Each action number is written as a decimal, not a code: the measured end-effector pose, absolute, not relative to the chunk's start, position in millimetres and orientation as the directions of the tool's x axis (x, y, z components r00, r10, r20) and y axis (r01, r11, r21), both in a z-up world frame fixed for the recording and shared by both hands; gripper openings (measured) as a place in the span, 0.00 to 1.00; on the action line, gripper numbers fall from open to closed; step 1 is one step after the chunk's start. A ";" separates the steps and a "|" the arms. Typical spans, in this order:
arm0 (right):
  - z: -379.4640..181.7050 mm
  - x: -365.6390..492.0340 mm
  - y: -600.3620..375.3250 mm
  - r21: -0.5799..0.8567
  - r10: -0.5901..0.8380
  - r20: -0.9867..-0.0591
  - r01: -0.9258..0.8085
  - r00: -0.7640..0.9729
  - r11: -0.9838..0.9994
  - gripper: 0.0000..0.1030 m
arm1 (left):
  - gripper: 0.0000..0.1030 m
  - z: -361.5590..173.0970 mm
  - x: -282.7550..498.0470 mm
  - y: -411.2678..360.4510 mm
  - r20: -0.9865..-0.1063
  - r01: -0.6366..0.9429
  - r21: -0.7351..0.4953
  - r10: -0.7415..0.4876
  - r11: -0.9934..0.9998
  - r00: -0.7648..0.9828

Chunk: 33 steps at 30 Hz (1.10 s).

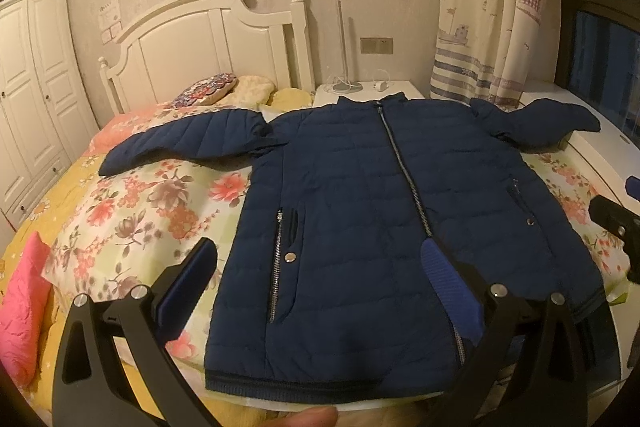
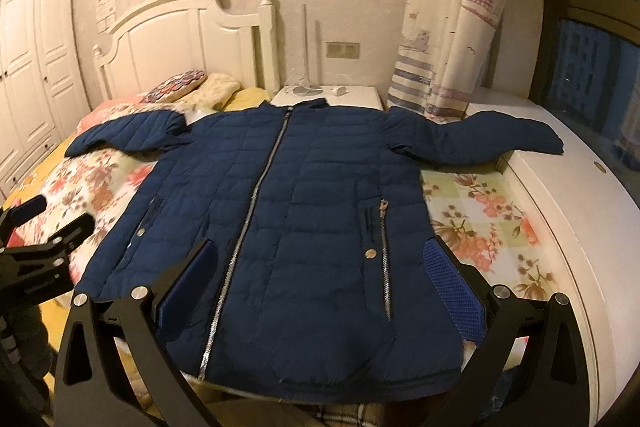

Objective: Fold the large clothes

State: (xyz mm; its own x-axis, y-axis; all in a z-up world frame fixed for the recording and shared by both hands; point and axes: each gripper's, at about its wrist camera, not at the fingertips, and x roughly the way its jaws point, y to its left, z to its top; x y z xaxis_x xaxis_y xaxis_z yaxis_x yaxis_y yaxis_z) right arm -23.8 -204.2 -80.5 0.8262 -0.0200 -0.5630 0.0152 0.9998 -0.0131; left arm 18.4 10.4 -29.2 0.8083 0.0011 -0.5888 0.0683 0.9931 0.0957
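Nearest the cameras, the left hand-held gripper hangs with its fingers spread wide over the lower left part of the hem, gripping nothing, and the right hand-held gripper is likewise spread above the hem, empty. Below them the navy quilted jacket lies front up and zipped on the floral bedspread, hem toward the viewer, collar toward the headboard. Its sleeves stretch out to either side; the right sleeve runs off the bed onto the white window ledge. The fold appears not yet begun: this looks like the approach before the first grasp. The next move probably calls for pinching a sleeve cuff or a side edge and carrying it across the zip. The near hem's contact with the bed edge is partly cut off by the gripper frames, and whether the jacket hides a hood behind its collar cannot be told.
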 end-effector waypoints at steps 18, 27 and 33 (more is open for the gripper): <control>-164.8 137.1 -397.2 0.377 -0.022 -0.677 0.372 0.736 0.848 0.75 | 0.97 -116.9 305.9 50.0 -0.753 -0.060 0.027 0.060 0.998 0.655; -188.2 199.4 -443.8 0.437 -0.061 -0.690 0.483 0.721 0.759 0.69 | 0.97 -131.9 370.0 -7.8 -0.764 -0.012 -0.051 -0.031 0.999 0.645; -191.8 214.8 -464.6 0.469 -0.074 -0.679 0.509 0.731 0.722 0.64 | 0.98 -165.4 400.9 -25.2 -0.794 0.020 -0.075 -0.072 0.997 0.603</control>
State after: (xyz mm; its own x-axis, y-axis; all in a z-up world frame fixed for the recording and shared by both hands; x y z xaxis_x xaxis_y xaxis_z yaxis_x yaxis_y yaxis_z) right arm 214.8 -464.6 -191.8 0.7308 -0.0738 -0.6786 0.5088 0.7217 0.4694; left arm 400.9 -25.2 -165.4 0.6030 -0.0718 -0.7945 0.0203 0.9970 -0.0747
